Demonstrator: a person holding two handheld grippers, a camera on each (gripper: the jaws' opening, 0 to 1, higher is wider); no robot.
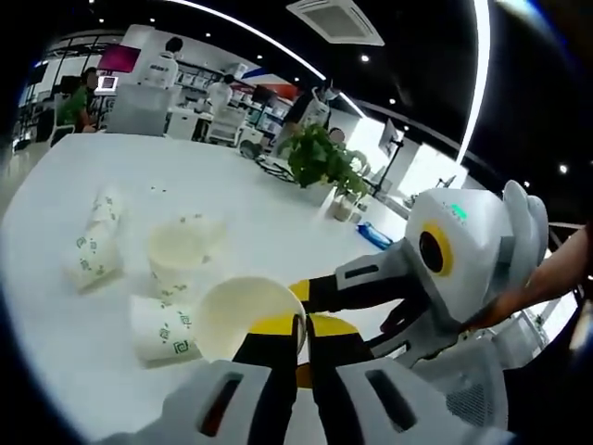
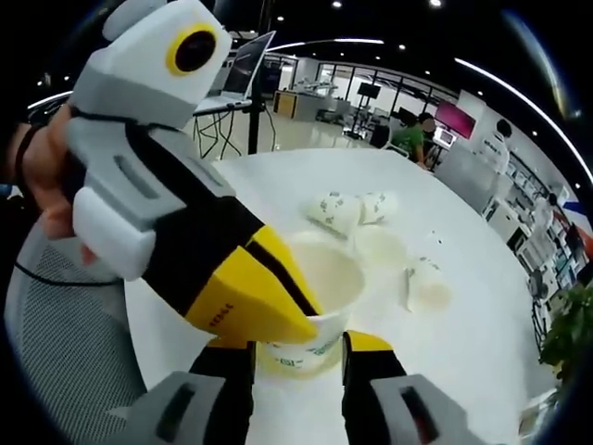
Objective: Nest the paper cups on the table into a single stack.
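left gripper view: left gripper fingers pinch rim of held cup above white counter; upright cup, two lying cups beyond. right gripper view: right gripper fingers straddle same cup base, contact unclear.

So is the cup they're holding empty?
Empty: the held cup shows a bare white inside, its rim pinched by the left gripper.

I can read no words or numbers here. The paper cups on my desk carry green printed marks, too small and blurred to make out, as does the cup held nearest me.
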